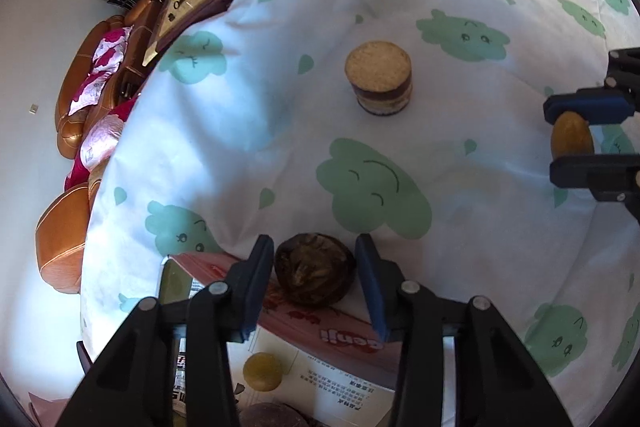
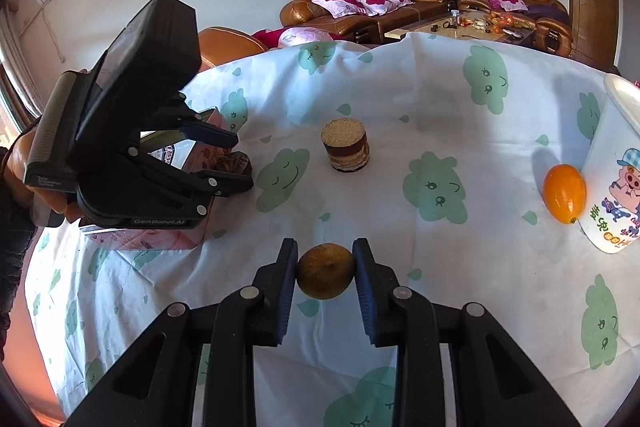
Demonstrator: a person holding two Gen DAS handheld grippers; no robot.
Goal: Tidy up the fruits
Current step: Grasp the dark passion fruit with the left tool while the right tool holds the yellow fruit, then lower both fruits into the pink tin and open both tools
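My right gripper (image 2: 325, 277) is clamped on a round yellow-brown fruit (image 2: 325, 276). My left gripper (image 1: 315, 277) straddles a dark wrinkled fruit (image 1: 315, 275) over the pink cardboard box (image 1: 320, 327), pads not quite pressing; it could roll off the flap.

Right gripper (image 2: 325, 277) clamped on brownish-yellow round fruit (image 2: 325, 275), left gripper (image 2: 236, 161) over pink box (image 2: 160, 237), possibly gripping dark fruit (image 2: 234, 163), layered cake (image 2: 345, 145) mid-cloth, orange kumquat (image 2: 564, 193) touching paper cup (image 2: 612, 179).
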